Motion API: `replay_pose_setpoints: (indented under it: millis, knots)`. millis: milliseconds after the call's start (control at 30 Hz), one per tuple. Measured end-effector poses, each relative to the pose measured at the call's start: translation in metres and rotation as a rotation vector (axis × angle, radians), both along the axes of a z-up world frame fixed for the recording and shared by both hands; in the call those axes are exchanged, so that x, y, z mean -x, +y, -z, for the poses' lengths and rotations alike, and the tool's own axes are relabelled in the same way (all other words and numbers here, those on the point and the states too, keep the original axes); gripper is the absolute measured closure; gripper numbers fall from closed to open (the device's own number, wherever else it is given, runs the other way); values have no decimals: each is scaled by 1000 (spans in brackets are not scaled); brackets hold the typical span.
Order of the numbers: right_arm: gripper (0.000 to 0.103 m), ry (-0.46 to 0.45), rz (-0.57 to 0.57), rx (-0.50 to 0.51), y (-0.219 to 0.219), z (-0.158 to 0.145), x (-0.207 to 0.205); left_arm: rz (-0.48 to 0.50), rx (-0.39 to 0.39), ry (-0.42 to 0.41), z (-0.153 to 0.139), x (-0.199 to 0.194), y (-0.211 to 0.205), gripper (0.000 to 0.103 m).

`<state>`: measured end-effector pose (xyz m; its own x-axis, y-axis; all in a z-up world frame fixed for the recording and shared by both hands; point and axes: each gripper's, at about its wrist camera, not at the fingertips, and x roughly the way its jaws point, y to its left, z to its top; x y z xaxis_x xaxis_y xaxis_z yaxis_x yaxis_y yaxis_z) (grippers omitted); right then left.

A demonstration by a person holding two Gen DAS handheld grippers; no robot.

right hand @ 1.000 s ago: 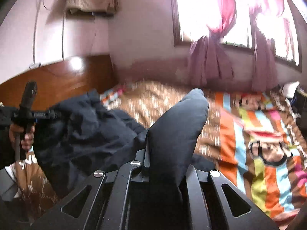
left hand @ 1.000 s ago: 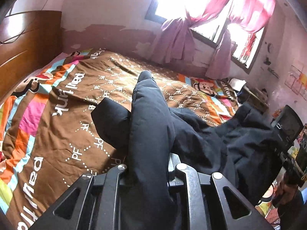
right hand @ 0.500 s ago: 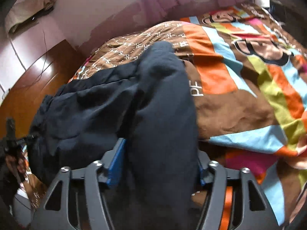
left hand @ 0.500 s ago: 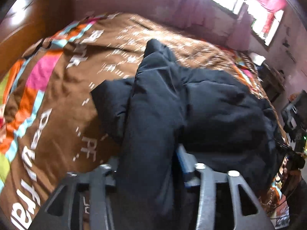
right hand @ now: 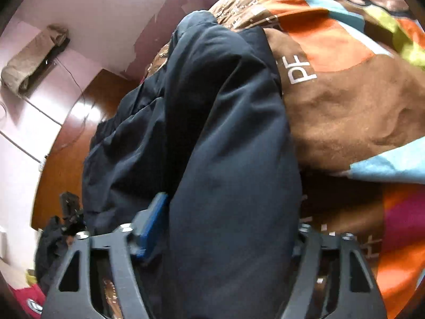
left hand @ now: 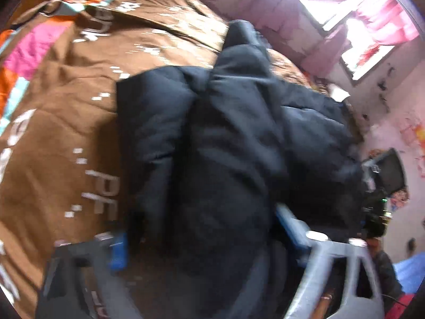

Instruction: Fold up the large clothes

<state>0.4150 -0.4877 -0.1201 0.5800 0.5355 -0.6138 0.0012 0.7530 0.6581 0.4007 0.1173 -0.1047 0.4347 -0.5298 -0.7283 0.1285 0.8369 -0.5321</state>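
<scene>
Left wrist view: a dark padded jacket point(left hand: 225, 138) lies bunched on a brown quilt point(left hand: 66, 111) printed with white letters and bordered in pink, orange and light blue. One thick fold of the jacket runs down between the fingers of the left gripper point(left hand: 202, 231), whose jaws stand wide and are opening; the left blue pad point(left hand: 118, 250) is clear of the cloth, the right pad point(left hand: 288, 223) lies just beside it. Pink curtains point(left hand: 377, 18) hang at a bright window at upper right. The other hand-held gripper shows dark at the jacket's far right edge, blurred. Right wrist view: the same jacket point(right hand: 212, 133) lies on the quilt point(right hand: 345, 111), its bulky fold filling the gap of the right gripper point(right hand: 220, 226). The jaws are closing with the fold between them; the left blue pad point(right hand: 154, 220) touches the cloth, the right pad is hidden behind it. Whether it grips firmly cannot be told. A wooden headboard point(right hand: 69, 138) and pink wall point(right hand: 106, 13) lie beyond.
</scene>
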Motion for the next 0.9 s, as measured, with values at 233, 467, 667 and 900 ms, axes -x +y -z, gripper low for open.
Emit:
replay_pose_setpoints:
  millis: [233, 467, 667, 900]
  knots:
    - [87, -76, -17, 25, 34, -53, 24, -9, -60, -89, -49, 19, -15, 81]
    - [87, -297, -95, 91, 82, -153, 35, 29, -101, -301, -149, 26, -25, 85]
    - [87, -409, -84, 84, 94, -200, 16, -34, -139, -430, -193, 13, -5, 85]
    - [87, -328, -81, 165, 120, -165, -46, -145, -178, -311, -129, -32, 12, 85]
